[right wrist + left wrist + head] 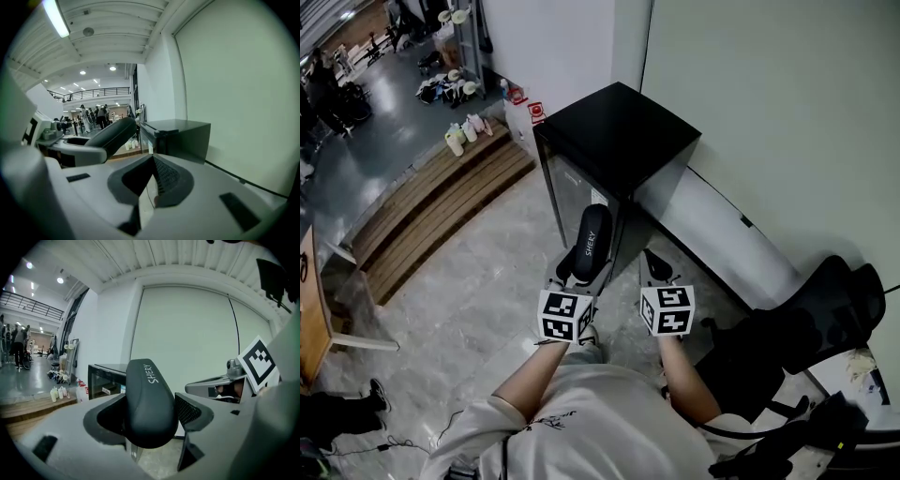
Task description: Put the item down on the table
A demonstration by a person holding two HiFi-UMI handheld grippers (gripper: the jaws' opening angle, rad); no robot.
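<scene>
A black oblong case (589, 242) printed "SHERY" stands upright in my left gripper (581, 272), which is shut on its lower end. In the left gripper view the case (149, 401) fills the middle, pinched between both pads of the left gripper (150, 414). My right gripper (657, 269) is held level beside it, shut and empty; in its own view the right gripper (152, 180) has its pads closed together, with the case (112, 133) to its left. Both point at a black cabinet (619, 131) just ahead.
The cabinet (180, 136) has a flat top and a glass front and stands against a white wall. A black office chair (806, 319) is at my right. Wooden steps (431, 206) with bottles (464, 131) lie to the left, across a tiled floor.
</scene>
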